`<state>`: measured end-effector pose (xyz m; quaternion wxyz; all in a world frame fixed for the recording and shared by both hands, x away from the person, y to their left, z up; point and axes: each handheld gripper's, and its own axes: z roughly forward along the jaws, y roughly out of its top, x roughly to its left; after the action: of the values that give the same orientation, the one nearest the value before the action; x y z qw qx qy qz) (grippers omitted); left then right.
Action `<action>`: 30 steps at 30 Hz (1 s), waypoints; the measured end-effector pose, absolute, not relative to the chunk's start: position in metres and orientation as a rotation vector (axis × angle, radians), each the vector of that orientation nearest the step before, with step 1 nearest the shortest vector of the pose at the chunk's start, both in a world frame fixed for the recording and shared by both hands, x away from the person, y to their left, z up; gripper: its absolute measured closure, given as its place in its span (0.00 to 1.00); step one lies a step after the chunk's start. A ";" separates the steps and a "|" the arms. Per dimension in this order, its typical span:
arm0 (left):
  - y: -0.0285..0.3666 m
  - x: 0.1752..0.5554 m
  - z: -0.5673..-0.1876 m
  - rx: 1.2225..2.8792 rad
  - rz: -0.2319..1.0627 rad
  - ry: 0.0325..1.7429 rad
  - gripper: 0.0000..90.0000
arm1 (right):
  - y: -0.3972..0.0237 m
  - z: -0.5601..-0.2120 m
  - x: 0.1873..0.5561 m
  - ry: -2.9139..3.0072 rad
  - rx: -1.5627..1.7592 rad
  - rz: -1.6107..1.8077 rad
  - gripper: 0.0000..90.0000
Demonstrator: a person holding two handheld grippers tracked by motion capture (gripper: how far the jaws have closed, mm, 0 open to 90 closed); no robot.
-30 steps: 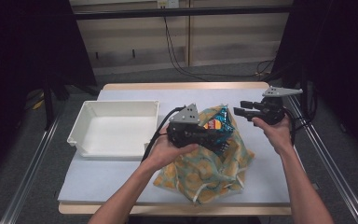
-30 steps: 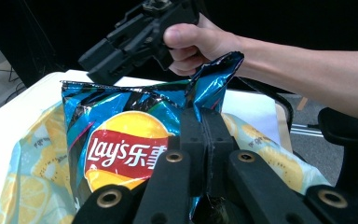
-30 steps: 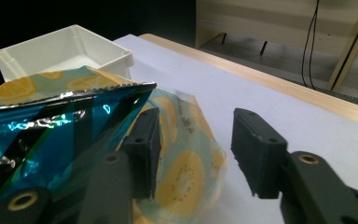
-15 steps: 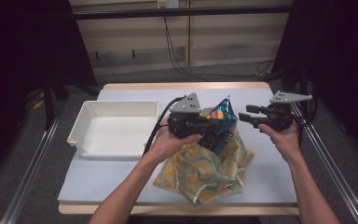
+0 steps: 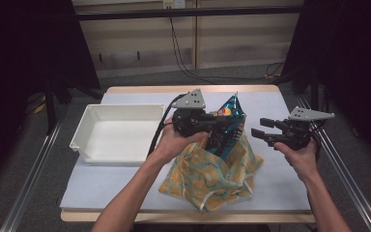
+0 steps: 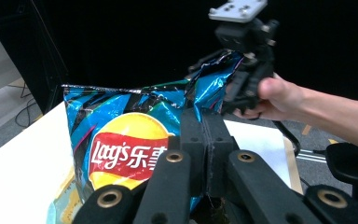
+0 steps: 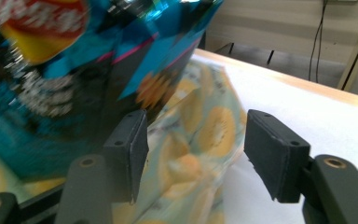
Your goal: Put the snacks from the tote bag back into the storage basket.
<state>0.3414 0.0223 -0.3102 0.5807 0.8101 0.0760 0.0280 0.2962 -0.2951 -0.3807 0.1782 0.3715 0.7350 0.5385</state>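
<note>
My left gripper [image 5: 218, 129] is shut on a blue Lay's chips bag [image 5: 231, 112] and holds it upright over a yellow-patterned cloth bag [image 5: 207, 176] in the middle of the table. In the left gripper view the black jaws [image 6: 205, 140] pinch the chips bag [image 6: 121, 144] near its right edge. My right gripper [image 5: 261, 128] hovers just right of the chips bag, apart from it. Its jaws have just been opening and now stand open [image 7: 200, 154] with nothing pinched; the cloth bag [image 7: 200, 126] lies beyond the gap and the chips bag [image 7: 74, 70] is up to the left.
A white plastic tray [image 5: 89, 126] sits on the left half of the table. A black cable [image 5: 158, 133] trails from the left gripper along the tray's right wall. Bare pale tabletop [image 5: 280, 188] shows right of the cloth bag.
The right gripper has come nearer the table's front and closer to the chips bag, with its jaws wider apart. The left gripper has lifted the chips bag a little.
</note>
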 end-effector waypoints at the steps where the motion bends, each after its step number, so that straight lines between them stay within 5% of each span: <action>1: 0.022 0.342 -0.309 1.895 0.067 0.175 0.99 | -0.294 -0.381 0.293 2.081 1.045 1.521 0.43; 30: 0.029 0.350 -0.274 1.844 0.121 0.182 0.99 | -0.289 -0.398 0.225 2.012 1.007 1.603 0.15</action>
<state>0.3500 0.0290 -0.2740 0.5991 0.7951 0.0785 0.0524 0.2253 -0.2890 -0.3982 0.1884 0.3581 0.7151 0.5700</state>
